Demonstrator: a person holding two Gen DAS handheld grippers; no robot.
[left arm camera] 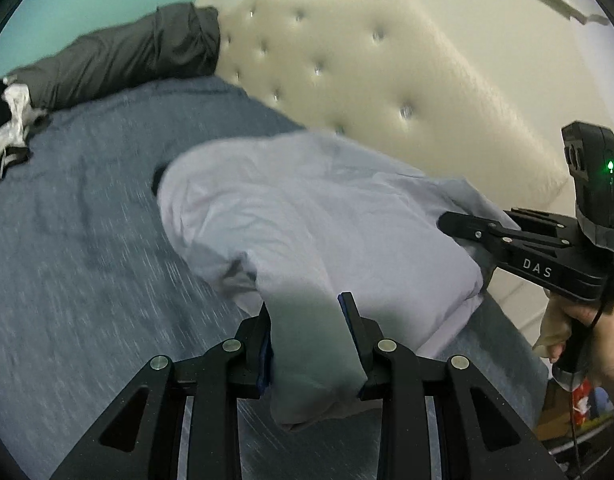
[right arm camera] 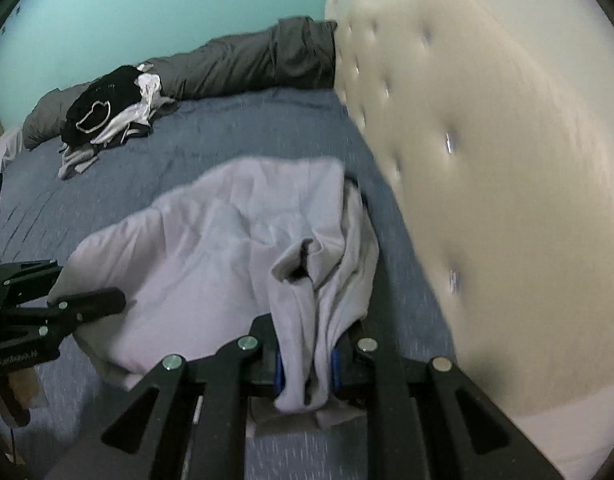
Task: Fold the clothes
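Left wrist view: the left gripper [left arm camera: 309,320] has its 2 jaws closed on a bunched fold of the pale lilac garment [left arm camera: 307,208]. The cloth fills the gap between the blue-lined pads, and a thick wad of it hangs out behind the jaws toward the camera. From the jaws the garment spreads away over the blue-grey bedspread [left arm camera: 87,220], toward the tufted cream headboard [left arm camera: 379,68]. It is mounded up rather than flat. The gripper points down at a slant toward the bedspread. At the right edge, just in front of the headboard, the right gripper [left arm camera: 459,226] reaches in sideways with its fingertips against the garment's right edge; a hand [left arm camera: 587,332] grasps its handle below. A rolled dark grey blanket [left arm camera: 119,60] lies along the far side of the bedspread, one end touching the headboard.

Right wrist view: the right gripper [right arm camera: 307,344] has its 2 jaws clamped on a narrower gathered strip of the same garment [right arm camera: 211,240], with the end of the strip hanging out behind the pads. The rest of the garment lies rumpled on the bedspread [right arm camera: 235,128], just beside the headboard [right arm camera: 487,160]. This gripper also tilts downward. The left gripper [right arm camera: 103,300] enters from the left edge, its tip against the garment's left side, away from the headboard. A heap of black and white clothes [right arm camera: 107,116] sits far from the headboard, against the dark grey blanket [right arm camera: 235,64].
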